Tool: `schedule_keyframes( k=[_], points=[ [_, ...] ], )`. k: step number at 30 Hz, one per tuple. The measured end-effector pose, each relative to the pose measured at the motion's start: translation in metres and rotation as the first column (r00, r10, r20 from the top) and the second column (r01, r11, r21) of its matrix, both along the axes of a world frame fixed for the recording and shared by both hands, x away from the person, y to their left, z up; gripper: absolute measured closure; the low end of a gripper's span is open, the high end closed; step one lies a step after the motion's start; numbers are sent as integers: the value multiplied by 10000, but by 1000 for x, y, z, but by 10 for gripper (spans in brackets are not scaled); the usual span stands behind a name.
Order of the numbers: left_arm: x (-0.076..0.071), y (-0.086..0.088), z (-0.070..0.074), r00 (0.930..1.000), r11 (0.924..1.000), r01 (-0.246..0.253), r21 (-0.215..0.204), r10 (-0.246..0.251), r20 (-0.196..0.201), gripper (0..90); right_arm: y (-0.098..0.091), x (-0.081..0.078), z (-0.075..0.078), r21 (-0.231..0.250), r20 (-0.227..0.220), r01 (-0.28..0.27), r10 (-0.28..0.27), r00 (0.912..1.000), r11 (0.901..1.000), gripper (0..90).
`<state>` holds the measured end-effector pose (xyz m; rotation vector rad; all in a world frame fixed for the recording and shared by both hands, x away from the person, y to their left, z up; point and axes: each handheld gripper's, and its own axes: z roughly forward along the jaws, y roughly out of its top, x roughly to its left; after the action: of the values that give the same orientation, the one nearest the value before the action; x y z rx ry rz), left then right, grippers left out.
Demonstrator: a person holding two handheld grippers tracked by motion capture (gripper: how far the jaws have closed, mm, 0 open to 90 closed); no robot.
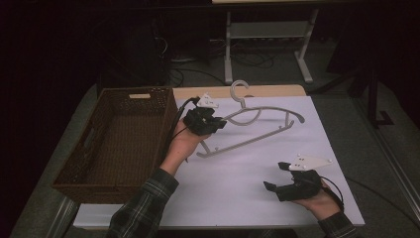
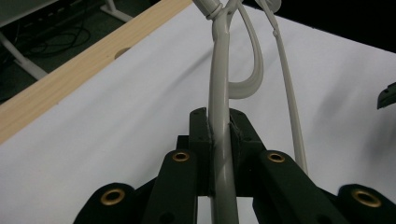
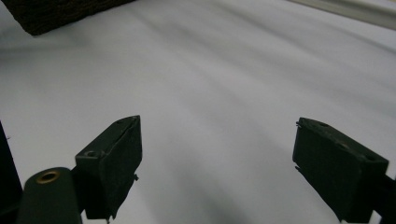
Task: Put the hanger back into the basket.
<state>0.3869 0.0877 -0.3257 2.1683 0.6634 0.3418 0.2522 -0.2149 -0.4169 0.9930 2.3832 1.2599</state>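
Observation:
A pale grey plastic clothes hanger (image 1: pixel 257 130) lies across the far half of the white table cover, its hook pointing away from the person. My left gripper (image 1: pixel 218 122) is shut on the hanger's left shoulder arm. In the left gripper view the hanger's bar (image 2: pixel 223 116) runs up between the two black jaws, which press on it from both sides at the left gripper (image 2: pixel 220 128). My right gripper (image 1: pixel 276 175) rests low at the near right of the table, open, its jaws pointing left. In the right gripper view the right gripper (image 3: pixel 215 163) has bare white cover between its fingers.
A brown wicker basket (image 1: pixel 99 148) stands at the table's left side, open and with nothing visible in it; its corner (image 3: pixel 56 14) shows at the top left of the right gripper view. The table's wooden far edge (image 2: pixel 60 79) runs behind the hanger. White desk legs (image 1: pixel 228 49) stand on the floor beyond.

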Motion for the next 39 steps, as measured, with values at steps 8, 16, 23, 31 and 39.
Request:
schedule_keyframes(
  k=[8, 16, 23, 31, 39],
  points=[
    [-8, 11, 21, 10000, 10000, 23, -25, -23, -19, 822, -5, 1, 2, 153, 215, 298, -301, 9993, 9994, 150],
    [-14, 32, 36, 10000, 9997, -66, -251, 64, -68, 822, -5, 1, 4, 262, 373, 396, -406, 9985, 9989, 151],
    [-20, 54, 47, 9994, 9985, -331, -443, 332, 9, 822, -6, 1, 3, 241, 386, 367, -376, 9985, 9990, 151],
    [-24, 84, 53, 9977, 9957, -682, -627, 684, 6, 822, -9, 2, 4, 287, 429, 499, -511, 9978, 9983, 149],
    [-28, 116, 57, 9943, 9904, -1064, -877, 1066, -23, 822, -11, 3, 5, 421, 464, 616, -636, 9969, 9972, 149]
  ],
)
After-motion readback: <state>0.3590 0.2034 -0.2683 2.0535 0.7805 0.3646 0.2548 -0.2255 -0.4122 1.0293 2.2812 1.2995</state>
